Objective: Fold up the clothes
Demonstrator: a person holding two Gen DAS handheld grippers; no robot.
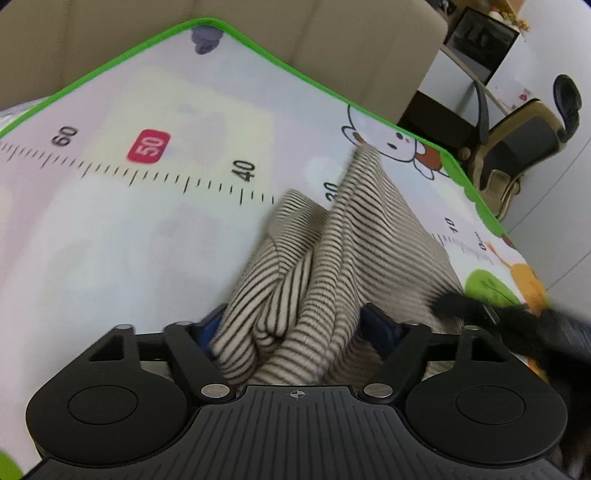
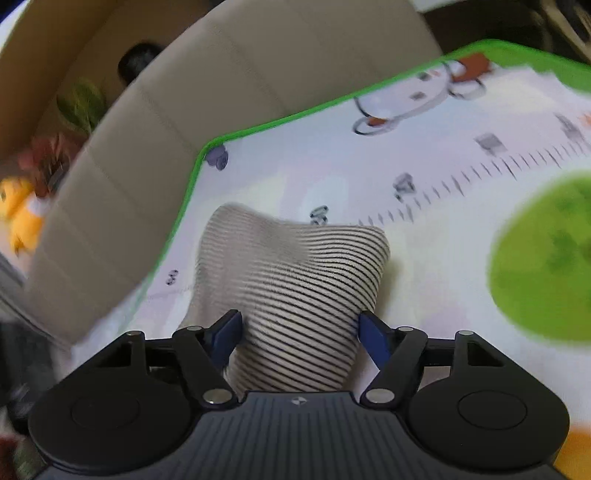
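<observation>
Striped cloth filled the space between both grippers' blue fingers. In the left wrist view, the left gripper (image 1: 295,325) pinched a bunched fold of the striped garment (image 1: 332,258), beige with thin dark lines, which rose from the jaws and draped away across the play mat (image 1: 129,240). In the right wrist view, the right gripper (image 2: 297,328) pinched another bundle of the same garment (image 2: 295,269), its blue fingers (image 2: 373,332) pressing the cloth from either side, though the picture was blurred.

The mat was pale, edged in green, and printed with a ruler scale reading 10, 30, 40 and 60, with a red 50 label (image 1: 149,146), a white cartoon animal (image 1: 391,144) near its far edge and a green tree shape (image 1: 487,288) to the right. A black furry shape (image 1: 517,325) crossed the right side of the left wrist view, overlapping the garment's edge; what it was could not be told.

Beyond the mat stood a beige sofa back (image 1: 295,33). Farther right were an office chair (image 1: 524,136) and a dark cabinet (image 1: 480,40) against a light wall. In the right wrist view, a blurred yellow toy (image 2: 22,214) lay past the sofa (image 2: 166,129).
</observation>
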